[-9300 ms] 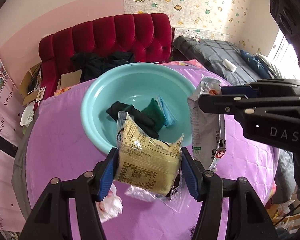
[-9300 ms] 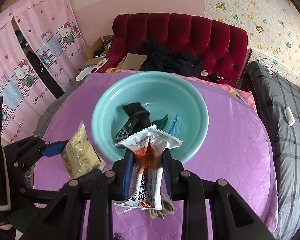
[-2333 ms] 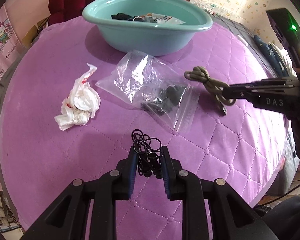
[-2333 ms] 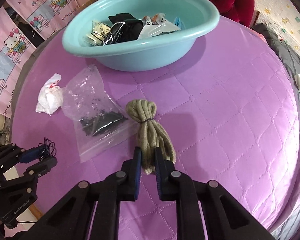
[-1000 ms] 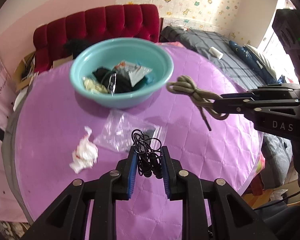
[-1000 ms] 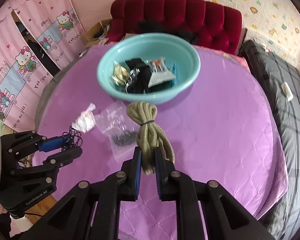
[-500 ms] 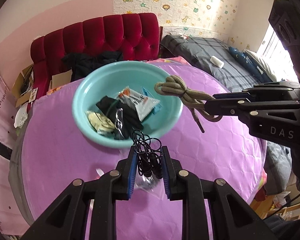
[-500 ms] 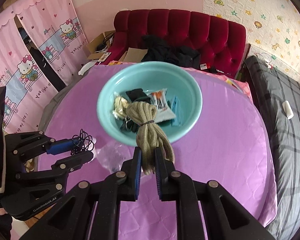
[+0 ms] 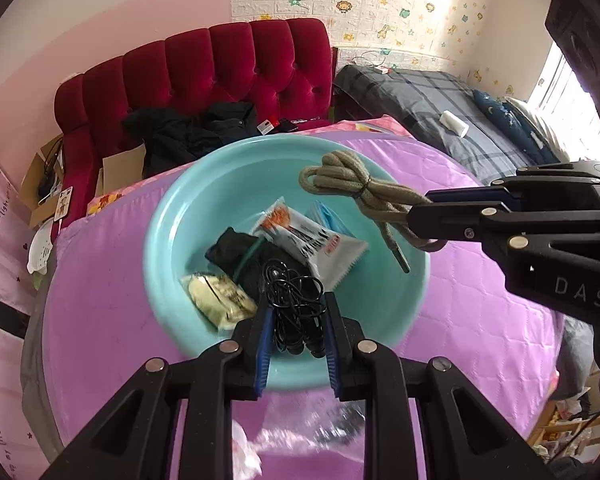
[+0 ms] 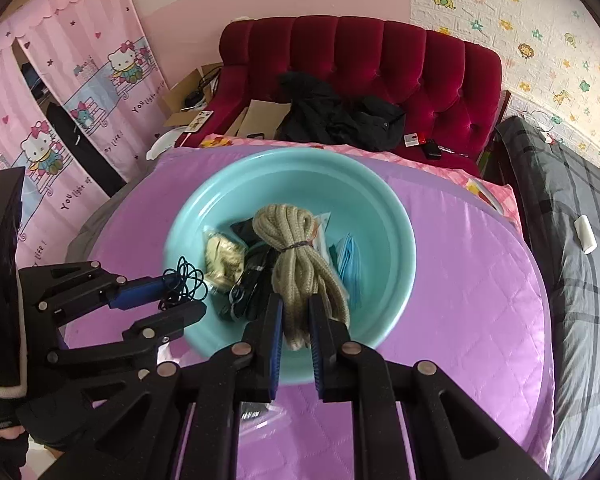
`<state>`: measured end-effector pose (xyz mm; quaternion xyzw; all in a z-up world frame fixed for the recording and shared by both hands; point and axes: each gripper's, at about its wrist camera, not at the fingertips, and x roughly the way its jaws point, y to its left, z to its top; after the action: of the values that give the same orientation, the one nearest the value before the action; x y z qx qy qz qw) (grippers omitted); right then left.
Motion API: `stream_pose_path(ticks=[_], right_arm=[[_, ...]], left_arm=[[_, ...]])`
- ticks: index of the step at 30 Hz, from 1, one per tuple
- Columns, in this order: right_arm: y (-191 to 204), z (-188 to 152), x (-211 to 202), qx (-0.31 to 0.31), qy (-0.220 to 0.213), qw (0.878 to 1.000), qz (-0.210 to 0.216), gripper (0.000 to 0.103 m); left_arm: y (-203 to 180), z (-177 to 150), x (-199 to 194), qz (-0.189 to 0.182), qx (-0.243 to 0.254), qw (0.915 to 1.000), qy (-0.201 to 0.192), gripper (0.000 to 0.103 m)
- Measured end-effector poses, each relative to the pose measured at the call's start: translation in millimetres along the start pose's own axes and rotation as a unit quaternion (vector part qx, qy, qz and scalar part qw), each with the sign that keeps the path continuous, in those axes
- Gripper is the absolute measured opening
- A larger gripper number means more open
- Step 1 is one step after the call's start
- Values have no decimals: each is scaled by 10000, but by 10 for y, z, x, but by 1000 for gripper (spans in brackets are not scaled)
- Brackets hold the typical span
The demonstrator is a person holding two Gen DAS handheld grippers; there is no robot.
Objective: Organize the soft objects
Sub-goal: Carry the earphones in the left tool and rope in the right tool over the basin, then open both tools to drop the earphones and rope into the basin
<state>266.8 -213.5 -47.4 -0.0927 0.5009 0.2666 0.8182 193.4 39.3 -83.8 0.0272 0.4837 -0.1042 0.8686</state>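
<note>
My left gripper [image 9: 296,304] is shut on a tangled black cord [image 9: 294,296] and holds it above the near rim of the teal basin [image 9: 188,216]. My right gripper [image 10: 295,304] is shut on a bundled khaki rope [image 10: 296,248], held over the basin [image 10: 392,216]. The rope shows in the left wrist view [image 9: 352,188], and the cord in the right wrist view [image 10: 182,282]. In the basin lie a black cloth [image 9: 236,252], a white snack packet [image 9: 312,240], a yellow packet [image 9: 216,296] and a blue item [image 10: 348,256].
The basin sits on a round purple quilted table [image 10: 480,300]. A clear zip bag [image 9: 312,436] and white crumpled plastic [image 9: 246,456] lie on the table below my left gripper. A red sofa [image 10: 380,68] and a grey bed [image 10: 580,220] stand behind.
Both grippers have risen and moved forward from the table's near side to above the basin, each still holding its item. The basin now fills the middle of both views.
</note>
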Motion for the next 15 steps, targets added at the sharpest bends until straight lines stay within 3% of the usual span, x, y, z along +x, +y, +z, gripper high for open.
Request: stream_pose_path(ticks=[15], right_arm=[[-254, 345, 896, 450, 212, 9988, -38, 12]], left_arm=[[329, 318, 777, 116, -246, 9995, 154, 25]])
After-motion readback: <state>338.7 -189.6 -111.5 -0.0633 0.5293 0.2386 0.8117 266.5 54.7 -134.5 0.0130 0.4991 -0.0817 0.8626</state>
